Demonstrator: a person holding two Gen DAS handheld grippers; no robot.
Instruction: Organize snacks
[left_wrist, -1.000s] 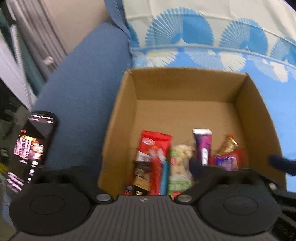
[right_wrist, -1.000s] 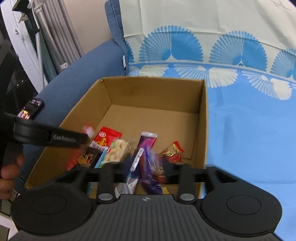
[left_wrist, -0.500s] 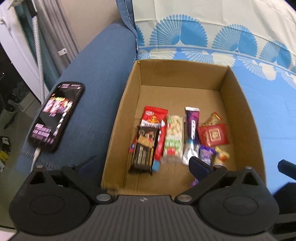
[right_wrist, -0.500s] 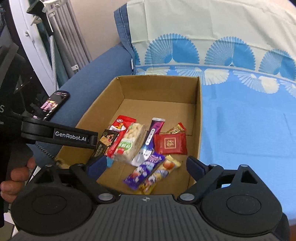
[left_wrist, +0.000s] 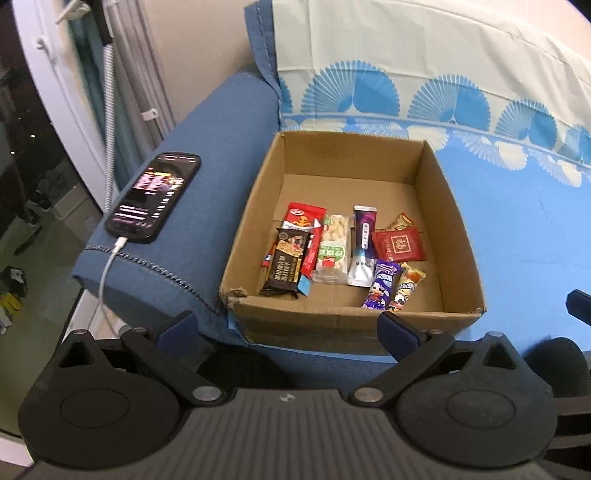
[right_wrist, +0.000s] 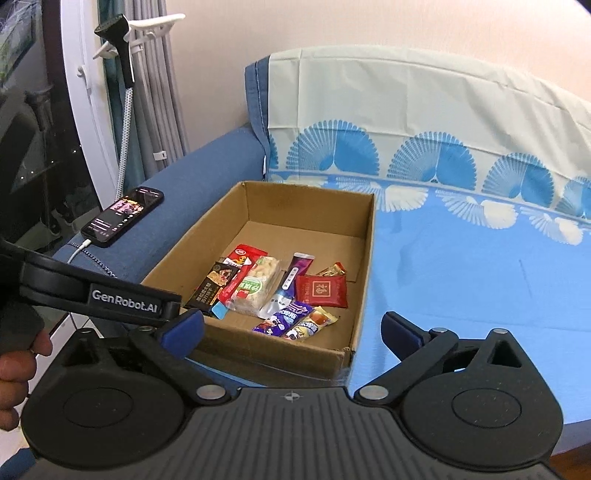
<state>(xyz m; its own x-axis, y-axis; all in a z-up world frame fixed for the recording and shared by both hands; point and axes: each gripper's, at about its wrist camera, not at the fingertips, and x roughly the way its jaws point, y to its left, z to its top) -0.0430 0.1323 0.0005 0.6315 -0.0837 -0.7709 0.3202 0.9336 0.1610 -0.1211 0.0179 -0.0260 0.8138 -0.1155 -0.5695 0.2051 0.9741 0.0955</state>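
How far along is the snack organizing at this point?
Looks nearly done: the snacks, like the red packet and purple bar, lie in the cardboard box. Nothing in hand: the left gripper is open, the right gripper is opening, both empty. No loose snacks visible outside the box.

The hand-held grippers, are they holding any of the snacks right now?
No. The left hand-held gripper is open and empty. The right hand-held gripper is opening with nothing between its jaws. All the snacks lie in the cardboard box.
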